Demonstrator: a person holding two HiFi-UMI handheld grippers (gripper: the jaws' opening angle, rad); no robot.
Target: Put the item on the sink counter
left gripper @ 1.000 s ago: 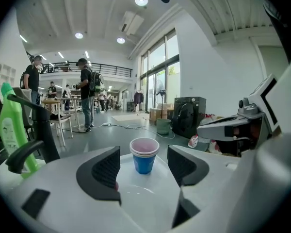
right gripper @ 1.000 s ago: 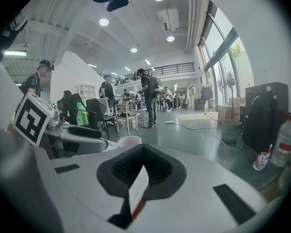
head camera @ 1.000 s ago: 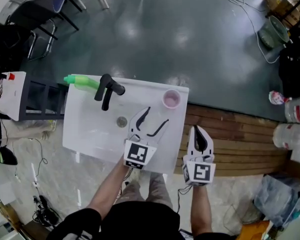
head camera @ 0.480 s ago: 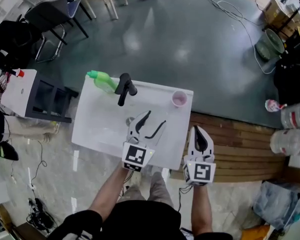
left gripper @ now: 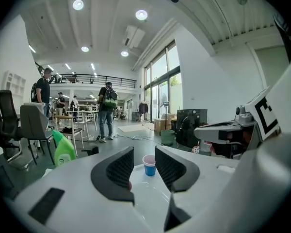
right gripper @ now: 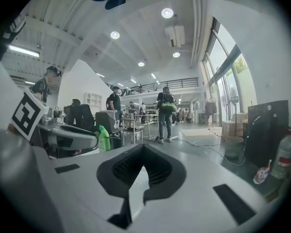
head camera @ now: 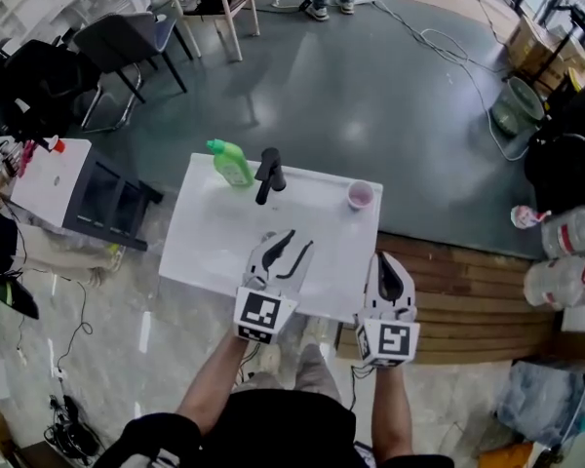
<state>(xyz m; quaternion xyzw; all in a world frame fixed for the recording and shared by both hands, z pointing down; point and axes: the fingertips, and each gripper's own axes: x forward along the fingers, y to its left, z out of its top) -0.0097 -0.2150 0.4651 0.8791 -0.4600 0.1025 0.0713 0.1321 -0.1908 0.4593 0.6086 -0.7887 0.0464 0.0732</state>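
Your left gripper (head camera: 298,242) (left gripper: 144,154) hovers over the near part of the white sink counter (head camera: 219,237), pointing almost level. Its jaws stand at a narrow gap, having just been closing, and nothing is between them. The cup (head camera: 360,195) (left gripper: 149,165), pink with a blue lower half in the left gripper view, stands upright on the counter ahead of this gripper and a little to its right, near the far right corner. It shows through the jaw gap but is well apart from the pads. The black faucet (head camera: 268,175) is ahead of the left gripper, with the green bottle (head camera: 231,163) (left gripper: 64,149) just to the left of it. Your right gripper (head camera: 386,261) (right gripper: 143,149) is beside the left one, just past the counter's right edge above the wooden planks (head camera: 468,281). Its jaw tips meet, with nothing in them.
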